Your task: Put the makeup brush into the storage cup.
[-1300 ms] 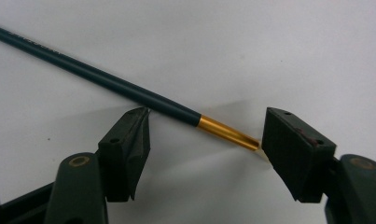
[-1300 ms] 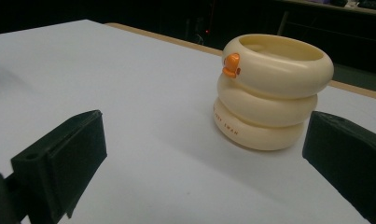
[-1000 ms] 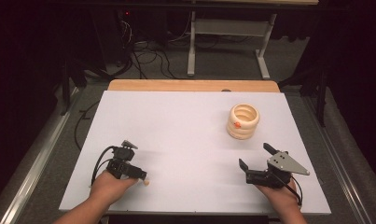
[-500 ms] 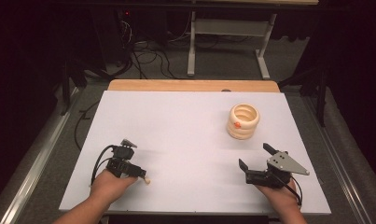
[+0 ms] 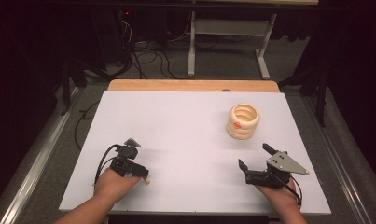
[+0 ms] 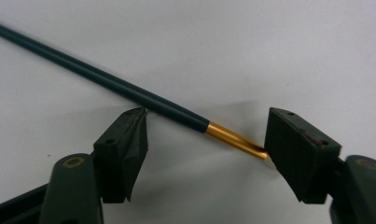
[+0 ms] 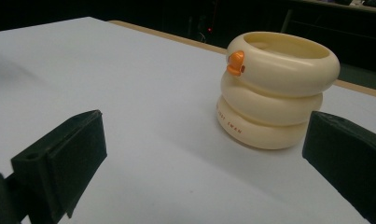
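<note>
The dark pen (image 6: pixel 106 84) with a gold end lies on the white worktop (image 5: pixel 176 121), far left of the cream ring-shaped holder (image 5: pixel 243 121), between the spread left tongs (image 6: pixel 206 135), whose jaws have just been opening, so the next move probably needs a firm pinch, while the right tongs (image 7: pixel 204 154) wait spread toward the holder.

Dark pen (image 6: pixel 106 84) cut off at the upper left edge in the left gripper view, its gold end (image 6: pixel 234 140) hidden behind the jaw beside it, small lettering on the cream holder (image 7: pixel 274 93) too small to be read
</note>
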Demonstrator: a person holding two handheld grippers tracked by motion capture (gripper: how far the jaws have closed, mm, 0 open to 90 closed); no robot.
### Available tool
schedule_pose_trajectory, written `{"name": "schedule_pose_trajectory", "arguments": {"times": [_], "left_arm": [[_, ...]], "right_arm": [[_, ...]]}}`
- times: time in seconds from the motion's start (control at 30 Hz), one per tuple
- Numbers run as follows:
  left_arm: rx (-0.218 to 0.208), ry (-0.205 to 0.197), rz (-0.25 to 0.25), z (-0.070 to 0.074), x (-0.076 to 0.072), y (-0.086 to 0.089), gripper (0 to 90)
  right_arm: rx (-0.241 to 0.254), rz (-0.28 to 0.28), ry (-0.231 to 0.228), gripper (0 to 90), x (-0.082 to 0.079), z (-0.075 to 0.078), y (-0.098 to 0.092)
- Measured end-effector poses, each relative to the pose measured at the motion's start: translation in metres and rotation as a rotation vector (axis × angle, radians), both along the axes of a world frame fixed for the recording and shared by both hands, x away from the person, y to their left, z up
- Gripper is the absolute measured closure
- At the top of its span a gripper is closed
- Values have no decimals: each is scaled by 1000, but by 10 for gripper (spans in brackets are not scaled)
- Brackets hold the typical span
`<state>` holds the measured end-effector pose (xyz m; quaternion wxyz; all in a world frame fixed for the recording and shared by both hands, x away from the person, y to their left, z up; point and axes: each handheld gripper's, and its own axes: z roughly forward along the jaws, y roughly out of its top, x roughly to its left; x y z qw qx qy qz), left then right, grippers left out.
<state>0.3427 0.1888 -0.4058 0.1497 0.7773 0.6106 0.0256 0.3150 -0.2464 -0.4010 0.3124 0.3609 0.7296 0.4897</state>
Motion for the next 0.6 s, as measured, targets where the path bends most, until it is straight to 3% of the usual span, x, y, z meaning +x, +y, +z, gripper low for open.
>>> {"name": "schedule_pose_trajectory", "arguments": {"times": [0.23, 0.3, 0.6], "left_arm": [[73, -35, -14, 0, -4, -2, 424], [79, -46, -23, 0, -5, 0, 517], [84, -43, -67, 2, -3, 8, 635]], "right_arm": [[-2, 2, -12, 10, 0, 1, -1], [-3, 3, -10, 10, 0, 0, -1], [-5, 1, -7, 10, 0, 1, -1]]}}
